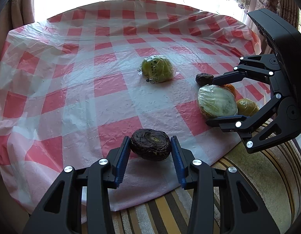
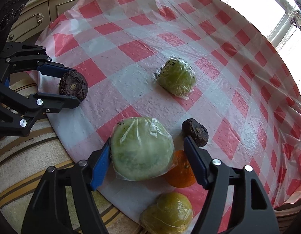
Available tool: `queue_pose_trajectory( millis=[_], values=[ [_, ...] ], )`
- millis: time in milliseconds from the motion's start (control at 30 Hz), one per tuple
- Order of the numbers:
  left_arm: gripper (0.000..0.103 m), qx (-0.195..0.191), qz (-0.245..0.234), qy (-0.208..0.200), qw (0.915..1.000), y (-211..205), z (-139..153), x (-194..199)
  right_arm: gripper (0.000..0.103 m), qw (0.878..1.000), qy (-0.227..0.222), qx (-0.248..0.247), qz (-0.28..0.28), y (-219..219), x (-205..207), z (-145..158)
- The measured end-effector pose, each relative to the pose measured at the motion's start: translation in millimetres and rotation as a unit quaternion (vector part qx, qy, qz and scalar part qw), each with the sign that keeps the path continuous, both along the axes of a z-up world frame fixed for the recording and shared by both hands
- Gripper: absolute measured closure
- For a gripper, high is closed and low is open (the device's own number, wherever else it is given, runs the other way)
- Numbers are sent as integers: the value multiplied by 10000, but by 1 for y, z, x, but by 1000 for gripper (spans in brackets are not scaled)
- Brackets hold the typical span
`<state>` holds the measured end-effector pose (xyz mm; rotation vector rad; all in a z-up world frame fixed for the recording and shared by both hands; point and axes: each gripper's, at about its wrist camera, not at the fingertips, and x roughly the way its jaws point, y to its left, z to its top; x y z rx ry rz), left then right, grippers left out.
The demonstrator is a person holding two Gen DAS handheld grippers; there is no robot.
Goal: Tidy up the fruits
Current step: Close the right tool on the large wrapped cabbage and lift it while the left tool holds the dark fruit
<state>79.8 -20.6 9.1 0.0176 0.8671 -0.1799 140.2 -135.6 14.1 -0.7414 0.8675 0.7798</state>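
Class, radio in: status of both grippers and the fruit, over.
Left gripper shut on dark fruit. Right gripper open, jaws around wrapped melon. Orange crowds the right jaw.

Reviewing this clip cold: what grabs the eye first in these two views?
The red-and-white checked tablecloth fills both views. At its near edge, the left gripper is shut on a wrinkled dark fruit. To the right, the right gripper straddles a large pale green plastic-wrapped fruit, with only the left jaw touching it; an orange lies just behind it, and another wrapped green fruit sits alone mid-table.
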Motion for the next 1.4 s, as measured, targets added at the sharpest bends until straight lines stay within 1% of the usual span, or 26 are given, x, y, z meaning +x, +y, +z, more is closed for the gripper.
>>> queue_pose_trajectory(
  millis=[100,233,267,300,333,467,567,667,767,900,1033,1400],
  values=[
    [63,1,-5,2,10000,0,0,0,30,9992,303,261,3,-2,8,2],
    [63,0,3,-13,10000,2,1,-1,31,9990,369,237,61,-1,10,2],
    [63,-6,11,-15,10000,2,1,-1,32,9992,347,193,98,1,9,1],
    [63,-8,16,-20,10000,2,2,-1,39,9991,350,167,151,1,8,0],
    [63,-9,23,-24,10000,2,2,-1,44,9984,487,198,201,2,8,1],
    [63,-18,52,-53,10000,2,3,-2,45,9984,485,243,160,0,7,1],
    [63,-16,71,-81,9999,3,4,-3,45,9981,477,379,-15,-6,10,1],
    [63,5,94,-128,9999,3,6,-4,45,9968,484,615,-177,-13,11,6],
    [63,20,124,-174,9998,3,9,-5,45,9954,385,813,-337,-21,10,11],
    [63,12,175,-226,9996,4,13,-7,45,9914,239,1169,-529,-33,9,19],
    [63,43,214,-266,9994,2,17,-8,45,9857,196,1511,-722,-47,9,25],
    [63,202,91,-407,9989,-15,30,-11,45,9738,89,1892,-1260,-89,2,36]
  ],
)
